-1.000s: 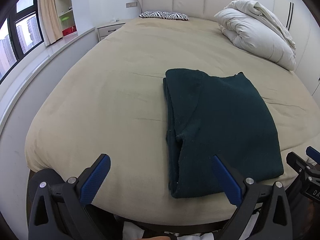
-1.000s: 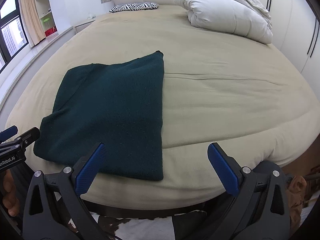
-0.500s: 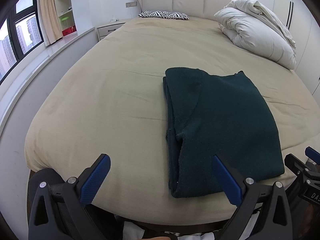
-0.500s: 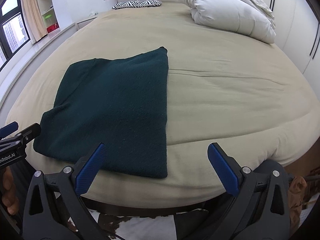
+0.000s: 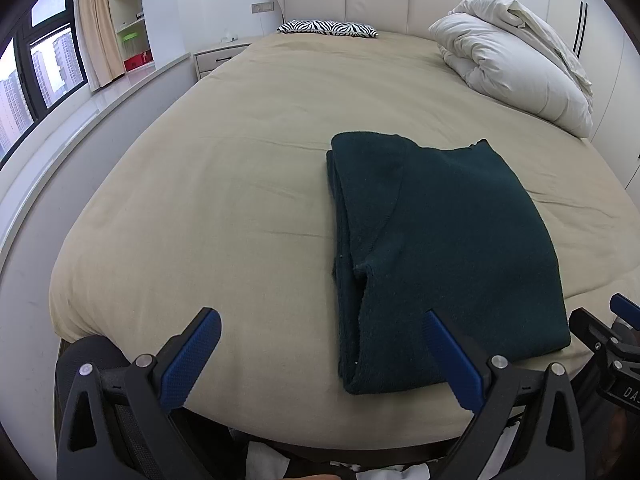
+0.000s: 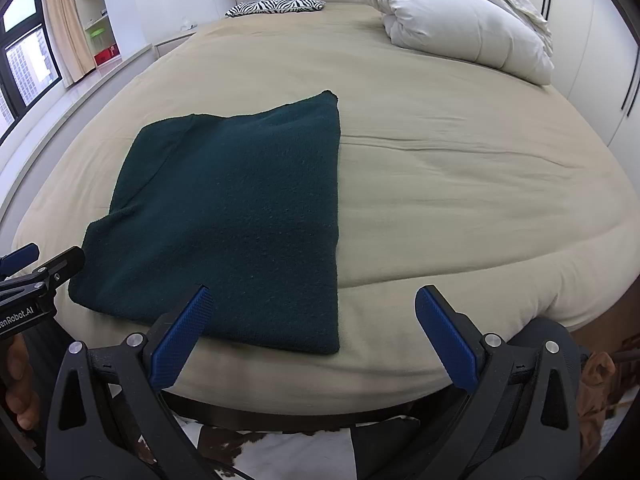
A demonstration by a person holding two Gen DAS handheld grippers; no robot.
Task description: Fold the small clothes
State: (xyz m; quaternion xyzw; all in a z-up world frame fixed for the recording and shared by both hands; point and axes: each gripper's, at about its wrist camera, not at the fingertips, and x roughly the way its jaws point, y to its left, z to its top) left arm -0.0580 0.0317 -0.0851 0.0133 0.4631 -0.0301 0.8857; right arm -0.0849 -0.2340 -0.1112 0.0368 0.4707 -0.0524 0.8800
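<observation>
Black left claw (image 5: 320, 356), blue ribbed pads (image 5: 191, 358), silver screws, partly legible white lettering (image 6: 20, 314)

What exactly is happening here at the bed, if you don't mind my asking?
A person is folding clothes with a handheld gripper in each hand. A dark green garment lies folded into a rectangle near the foot of the beige bed. The left gripper and the right gripper both hover at the bed's near edge with jaws wide open, holding nothing. A white duvet is bundled by the headboard.
</observation>
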